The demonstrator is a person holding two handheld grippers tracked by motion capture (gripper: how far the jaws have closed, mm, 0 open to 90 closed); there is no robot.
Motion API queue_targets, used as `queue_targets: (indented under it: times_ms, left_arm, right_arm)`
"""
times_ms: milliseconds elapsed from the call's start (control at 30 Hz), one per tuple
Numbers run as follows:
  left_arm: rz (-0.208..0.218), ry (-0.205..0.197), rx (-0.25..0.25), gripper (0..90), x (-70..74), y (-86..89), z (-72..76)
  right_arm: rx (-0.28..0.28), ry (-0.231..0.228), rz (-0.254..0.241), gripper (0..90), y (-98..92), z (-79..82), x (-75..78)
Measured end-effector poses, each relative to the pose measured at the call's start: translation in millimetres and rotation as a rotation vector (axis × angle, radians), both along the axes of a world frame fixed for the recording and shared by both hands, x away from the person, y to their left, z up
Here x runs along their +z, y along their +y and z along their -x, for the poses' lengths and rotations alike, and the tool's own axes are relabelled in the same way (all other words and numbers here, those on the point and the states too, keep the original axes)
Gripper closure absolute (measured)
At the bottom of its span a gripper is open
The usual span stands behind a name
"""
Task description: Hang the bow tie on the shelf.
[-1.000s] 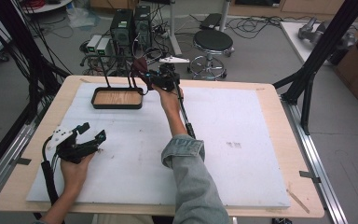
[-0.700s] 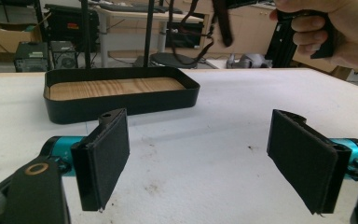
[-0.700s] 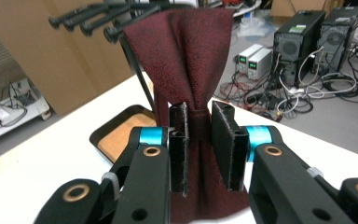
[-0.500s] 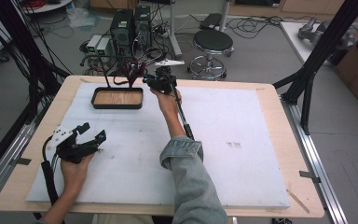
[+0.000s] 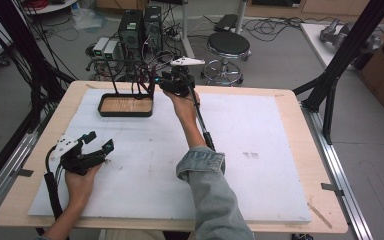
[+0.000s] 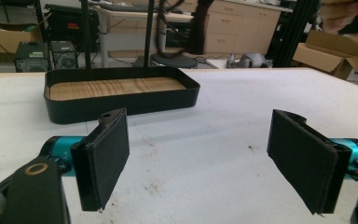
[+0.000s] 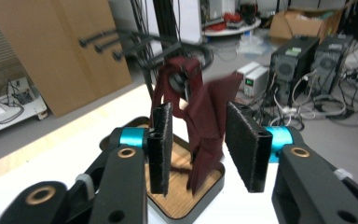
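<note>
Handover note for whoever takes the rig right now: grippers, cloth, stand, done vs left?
Left gripper: jaws wide open, holding nothing, low over the white mat at the near left.
Right gripper: at the far edge by the stand, jaws open on either side of the cloth, not clamped.
Dark red cloth: draped on a peg of the black rack, hanging down over the wood-bottomed black tray.
Done: cloth is on the peg.
Left: probably back the right gripper away and check that the cloth hangs securely.
</note>
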State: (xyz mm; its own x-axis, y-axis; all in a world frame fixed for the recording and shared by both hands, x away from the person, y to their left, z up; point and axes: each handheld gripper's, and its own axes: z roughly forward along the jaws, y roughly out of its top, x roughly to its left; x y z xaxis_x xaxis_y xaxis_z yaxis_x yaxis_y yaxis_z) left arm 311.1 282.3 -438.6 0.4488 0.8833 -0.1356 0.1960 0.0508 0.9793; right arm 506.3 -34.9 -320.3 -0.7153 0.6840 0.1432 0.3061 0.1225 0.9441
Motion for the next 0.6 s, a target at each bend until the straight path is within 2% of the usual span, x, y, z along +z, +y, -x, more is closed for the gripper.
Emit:
queue_targets:
  times_ms: [200, 300, 467, 600]
  left_arm:
    - [0.008, 0.009, 0.0, 21.0, 0.1, 0.6, -1.7]
    - [0.006, 0.008, 0.004, 20.8, 0.2, 1.0, -2.2]
    - [0.017, 0.009, 0.009, 20.8, 0.0, 1.3, -2.6]
    - [0.011, 0.009, 0.011, 20.8, 0.1, 0.8, -2.4]
  right_arm:
    - [-0.011, -0.066, -0.031, 53.3, -22.1, 14.4, 24.4]
    - [-0.031, -0.094, -0.047, 44.7, -36.3, 20.7, 34.7]
    - [-0.083, -0.114, -0.052, 33.8, -64.0, 30.2, 47.9]
    - [-0.118, -0.135, -0.059, 30.6, -87.6, 39.2, 58.6]
